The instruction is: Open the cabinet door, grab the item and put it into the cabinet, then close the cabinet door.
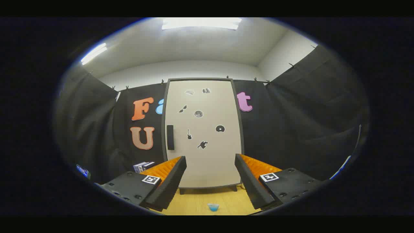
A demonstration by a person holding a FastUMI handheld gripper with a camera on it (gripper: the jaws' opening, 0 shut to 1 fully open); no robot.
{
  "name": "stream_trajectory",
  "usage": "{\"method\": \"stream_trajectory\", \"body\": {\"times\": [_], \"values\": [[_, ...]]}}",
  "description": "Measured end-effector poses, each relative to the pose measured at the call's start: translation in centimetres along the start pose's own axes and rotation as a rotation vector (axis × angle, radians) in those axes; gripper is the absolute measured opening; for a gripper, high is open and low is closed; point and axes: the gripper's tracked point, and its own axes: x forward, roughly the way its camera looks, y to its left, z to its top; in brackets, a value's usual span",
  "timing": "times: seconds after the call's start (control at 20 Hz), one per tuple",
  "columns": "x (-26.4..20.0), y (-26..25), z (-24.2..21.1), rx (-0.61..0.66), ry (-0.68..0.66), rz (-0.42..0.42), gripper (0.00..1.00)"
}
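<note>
Gripper view: gripper [210, 181] held up off the table, its two fingers spread wide apart with nothing between them, so open and gripping nothing. Each finger [171, 181] carries a square marker tag on top near its base. Straight ahead, beyond the fingers, stands the cabinet [203, 136], upright on short dark feet on a wooden table [197, 202]. Cabinet door [207, 161] is closed, pale front in a dark frame, with several small dark stickers scattered over it. A dark vertical handle [170, 137] sits on the door's left edge, about mid height, just above and ahead of the left finger's tip. Fingers not touching door or handle; they frame the lower part of the door from either side. The item, a small blue cup-like thing [213, 207], sits on the table between the fingers and below them, in front of the cabinet's base, apart from both fingers and apart from the cabinet. Exact shape hard to tell, it is small and blurred. Left of the cabinet, low by the booth cloth, a couple of small white-and-blue boxes [143, 166], partly hidden behind the left finger. Black cloth hangs clipped around the booth on all sides; white wall and ceiling above it, with a bright ceiling light [201, 23] overhead and another strip light [93, 53] to the left.
</note>
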Motion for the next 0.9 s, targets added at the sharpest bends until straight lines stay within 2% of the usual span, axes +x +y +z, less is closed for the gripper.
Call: {"method": "stream_trajectory", "body": {"times": [0.9], "values": [[1.7, -0.2, -1.0, 0.034, 0.022, -0.012, 0.97]]}}
